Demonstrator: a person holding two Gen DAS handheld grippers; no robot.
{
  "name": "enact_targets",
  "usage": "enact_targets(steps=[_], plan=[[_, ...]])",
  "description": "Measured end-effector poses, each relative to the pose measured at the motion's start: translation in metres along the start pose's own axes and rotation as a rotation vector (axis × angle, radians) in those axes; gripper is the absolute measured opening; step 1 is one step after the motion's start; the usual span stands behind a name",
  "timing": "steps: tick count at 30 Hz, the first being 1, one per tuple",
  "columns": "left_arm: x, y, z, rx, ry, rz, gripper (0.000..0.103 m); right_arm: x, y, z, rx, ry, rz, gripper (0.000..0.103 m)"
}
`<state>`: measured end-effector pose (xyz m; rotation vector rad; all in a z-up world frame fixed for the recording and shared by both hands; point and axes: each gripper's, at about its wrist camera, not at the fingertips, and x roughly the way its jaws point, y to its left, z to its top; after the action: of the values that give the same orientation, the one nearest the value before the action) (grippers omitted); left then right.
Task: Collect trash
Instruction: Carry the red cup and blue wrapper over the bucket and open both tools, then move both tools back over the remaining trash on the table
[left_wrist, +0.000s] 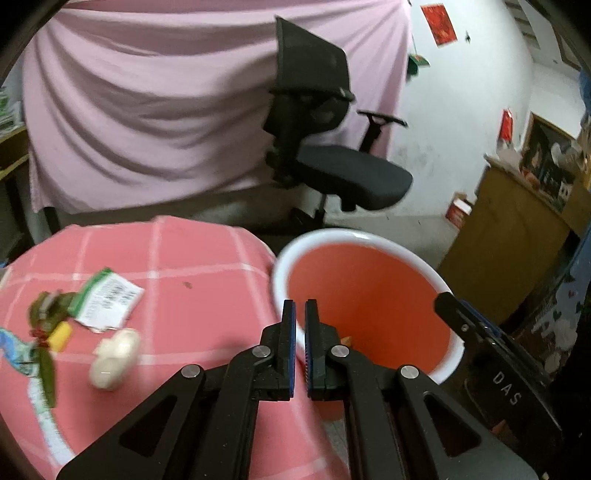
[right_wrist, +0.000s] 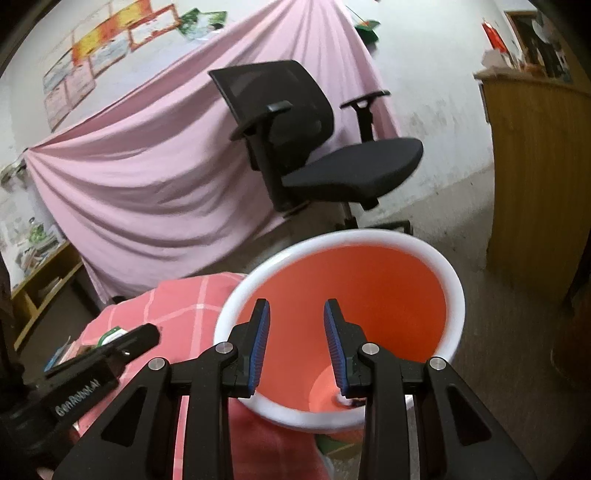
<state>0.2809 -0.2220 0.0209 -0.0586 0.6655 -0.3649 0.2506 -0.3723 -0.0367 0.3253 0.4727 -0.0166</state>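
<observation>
the round orange bin (right_wrist: 369, 288) with a smooth white rim is seen just beside the pink checked cloth (left_wrist: 166, 266). above its mouth the right gripper (right_wrist: 296, 336) is held with ribbed blue pads spread and nothing between. the left gripper (left_wrist: 300, 332), over the bin's rim, is pressed together, empty. crumpled wrappers (left_wrist: 107, 302) and a white lump (left_wrist: 114, 354) lie on the cloth, left of the bin.

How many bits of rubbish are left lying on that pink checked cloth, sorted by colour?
As far as the blurred left wrist view shows:
White: 2, the crumpled white lump and the white-and-green printed packet
Yellow: 1, the small yellow piece
Green: 1, the dark green wrapper
Blue: 1, the blue-and-white wrapper at the edge
Total: 5
</observation>
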Motion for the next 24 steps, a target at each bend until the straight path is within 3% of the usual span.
enact_targets(steps=[2, 3, 7, 9, 12, 13, 15, 17, 18, 19, 24], plan=[[-0.014, 0.011, 0.0, -0.01, -0.039, 0.019, 0.007, -0.006, 0.009, 0.0, -0.022, -0.036, 0.015, 0.047], [-0.023, 0.018, 0.0, -0.014, -0.061, 0.033, 0.009, -0.009, 0.014, 0.001, -0.031, -0.053, 0.026, 0.049], [-0.06, 0.046, -0.005, -0.045, -0.17, 0.09, 0.041, -0.019, 0.039, 0.001, -0.086, -0.115, 0.076, 0.049], [-0.072, 0.057, -0.009, -0.052, -0.215, 0.117, 0.042, -0.023, 0.052, -0.001, -0.111, -0.139, 0.099, 0.051], [-0.098, 0.077, -0.017, -0.055, -0.265, 0.164, 0.048, -0.03, 0.073, -0.004, -0.159, -0.184, 0.131, 0.067], [-0.105, 0.084, -0.019, -0.058, -0.283, 0.181, 0.055, -0.033, 0.081, -0.006, -0.176, -0.203, 0.147, 0.076], [-0.121, 0.096, -0.026, -0.069, -0.326, 0.215, 0.064, -0.038, 0.095, -0.009, -0.206, -0.234, 0.17, 0.081], [-0.136, 0.109, -0.034, -0.082, -0.368, 0.236, 0.084, -0.042, 0.107, -0.012, -0.234, -0.26, 0.189, 0.088], [-0.142, 0.114, -0.037, -0.089, -0.389, 0.251, 0.089, -0.044, 0.113, -0.014, -0.245, -0.275, 0.195, 0.092], [-0.149, 0.119, -0.041, -0.096, -0.414, 0.267, 0.097, -0.046, 0.117, -0.015, -0.252, -0.291, 0.198, 0.101], [-0.178, 0.139, -0.063, -0.098, -0.499, 0.325, 0.1, -0.055, 0.139, -0.023, -0.285, -0.358, 0.246, 0.103]])
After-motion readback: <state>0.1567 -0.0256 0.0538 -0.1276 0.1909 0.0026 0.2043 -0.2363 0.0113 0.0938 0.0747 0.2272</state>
